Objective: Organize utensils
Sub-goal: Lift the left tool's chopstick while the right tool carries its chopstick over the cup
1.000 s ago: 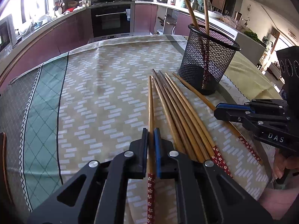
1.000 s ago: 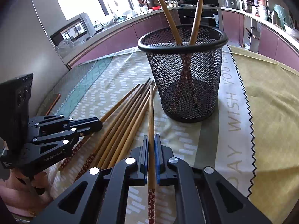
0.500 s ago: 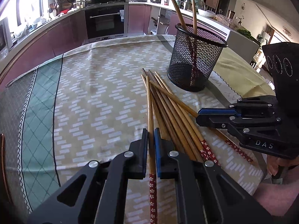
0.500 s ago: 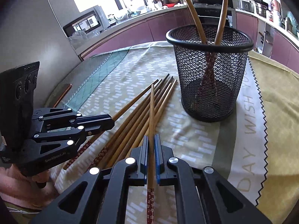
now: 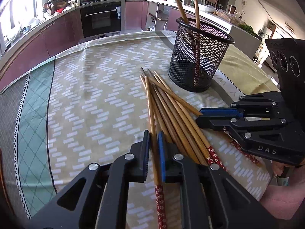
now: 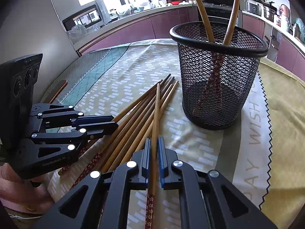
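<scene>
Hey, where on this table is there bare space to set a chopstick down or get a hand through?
Free: the patterned cloth left of the chopstick pile, out to the green border, and the yellow cloth right of the mesh holder. Crowded: pile, holder, left gripper and right gripper, each shut on a chopstick.

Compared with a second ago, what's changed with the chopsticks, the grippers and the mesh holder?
Each clamped chopstick's far end has swung up off the pile: the left gripper has the chopstick, the right gripper another. Nothing was grabbed or released. The loose chopsticks, mesh holder and its two chopsticks look unchanged.
</scene>
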`<state>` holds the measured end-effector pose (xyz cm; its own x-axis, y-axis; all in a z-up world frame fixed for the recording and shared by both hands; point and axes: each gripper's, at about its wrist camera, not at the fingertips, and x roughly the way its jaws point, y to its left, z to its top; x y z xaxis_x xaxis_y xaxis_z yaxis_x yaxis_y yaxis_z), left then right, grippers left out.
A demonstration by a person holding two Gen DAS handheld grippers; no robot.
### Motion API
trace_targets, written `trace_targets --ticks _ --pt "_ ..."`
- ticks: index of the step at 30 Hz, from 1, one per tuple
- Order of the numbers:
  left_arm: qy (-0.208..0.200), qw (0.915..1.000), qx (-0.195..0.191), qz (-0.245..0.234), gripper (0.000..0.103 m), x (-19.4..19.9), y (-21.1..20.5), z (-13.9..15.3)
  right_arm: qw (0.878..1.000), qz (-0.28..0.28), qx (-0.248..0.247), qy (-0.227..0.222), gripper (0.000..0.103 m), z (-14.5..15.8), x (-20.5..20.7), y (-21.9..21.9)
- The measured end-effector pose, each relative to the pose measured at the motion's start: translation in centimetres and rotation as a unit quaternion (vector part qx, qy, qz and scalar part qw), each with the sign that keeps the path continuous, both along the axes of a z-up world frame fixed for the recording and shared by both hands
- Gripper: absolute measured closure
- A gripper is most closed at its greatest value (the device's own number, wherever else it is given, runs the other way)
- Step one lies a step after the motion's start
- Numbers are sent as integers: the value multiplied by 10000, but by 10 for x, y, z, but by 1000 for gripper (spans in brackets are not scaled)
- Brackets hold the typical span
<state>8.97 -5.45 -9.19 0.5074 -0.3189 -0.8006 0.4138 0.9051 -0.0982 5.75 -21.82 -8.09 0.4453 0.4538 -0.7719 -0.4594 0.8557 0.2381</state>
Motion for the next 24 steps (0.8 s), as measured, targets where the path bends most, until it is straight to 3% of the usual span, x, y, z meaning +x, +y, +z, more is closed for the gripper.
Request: trace_targets --ticks 7,24 --pt "-82 9997 -182 123 95 -3 6 11 9991 -49 389 -154 97 12 -8 -16" --pt "-741 9891 -1267 -78 95 -22 28 92 9880 -282 1206 -918 97 69 -24 -65"
